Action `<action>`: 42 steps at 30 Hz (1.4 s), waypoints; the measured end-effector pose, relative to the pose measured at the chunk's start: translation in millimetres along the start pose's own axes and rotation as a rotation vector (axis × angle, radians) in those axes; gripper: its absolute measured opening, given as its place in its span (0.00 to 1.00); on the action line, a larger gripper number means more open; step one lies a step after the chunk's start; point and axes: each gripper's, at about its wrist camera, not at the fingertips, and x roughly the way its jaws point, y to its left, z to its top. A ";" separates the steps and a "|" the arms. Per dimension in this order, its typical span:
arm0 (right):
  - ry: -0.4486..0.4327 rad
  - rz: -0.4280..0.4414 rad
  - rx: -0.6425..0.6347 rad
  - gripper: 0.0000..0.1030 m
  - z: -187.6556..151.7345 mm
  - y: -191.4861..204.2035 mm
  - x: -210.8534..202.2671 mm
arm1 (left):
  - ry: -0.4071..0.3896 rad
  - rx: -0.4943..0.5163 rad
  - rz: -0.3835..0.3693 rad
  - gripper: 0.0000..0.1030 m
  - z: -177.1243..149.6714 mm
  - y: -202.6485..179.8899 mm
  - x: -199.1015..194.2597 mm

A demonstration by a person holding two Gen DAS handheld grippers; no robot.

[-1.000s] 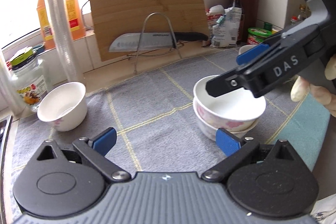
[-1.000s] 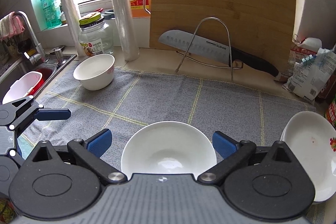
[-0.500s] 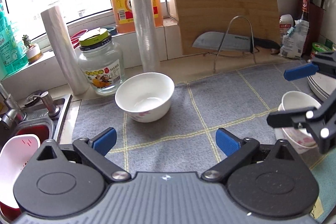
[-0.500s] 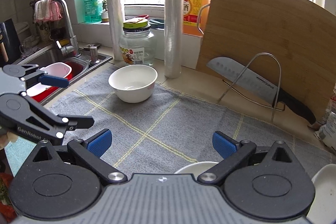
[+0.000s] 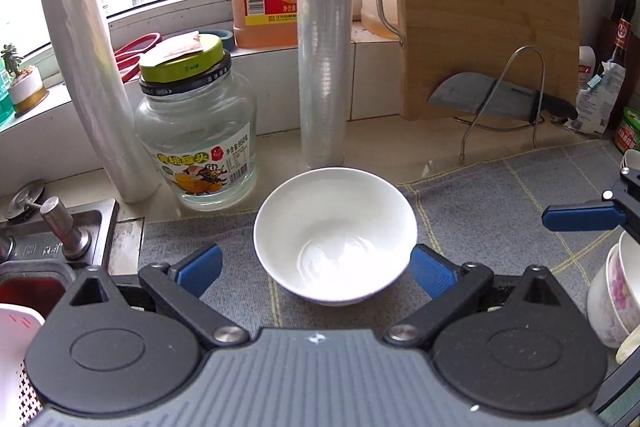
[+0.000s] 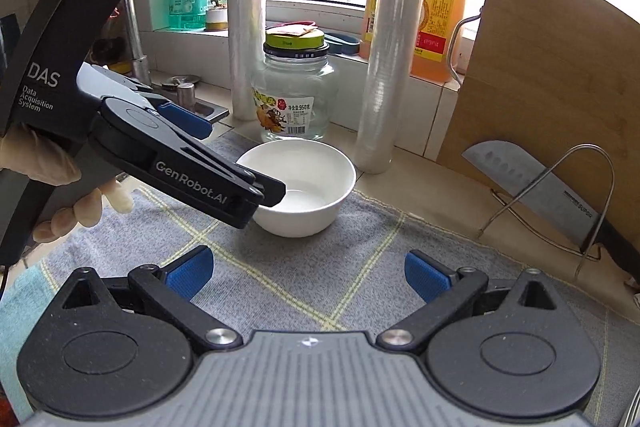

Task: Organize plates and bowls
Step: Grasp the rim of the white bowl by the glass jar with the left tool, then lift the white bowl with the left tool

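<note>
On the grey mat (image 5: 480, 211), white bowl (image 5: 335, 235) between released left tongs (image 5: 316, 267), stacked bowls (image 5: 618, 291) left-view only, right tongs (image 6: 306, 273) released.

The left gripper (image 5: 316, 269) stands wide open around the bowl (image 5: 335, 235), with a gap between each finger and the rim. Behind the bowl the way is blocked: a jar (image 5: 196, 131) and two film rolls (image 5: 323, 39) stand close at the mat's (image 6: 304, 267) edge. To the left, the sink (image 5: 60, 247) edge is near. To the right, the mat is free until the stacked bowls (image 5: 618, 291). In front of the right gripper (image 6: 306, 275) the mat lies open too.
</note>
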 end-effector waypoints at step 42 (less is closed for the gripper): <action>0.029 0.006 0.075 0.88 24.5 10.9 92.4 | 0.106 0.120 -0.214 0.71 28.5 28.2 65.6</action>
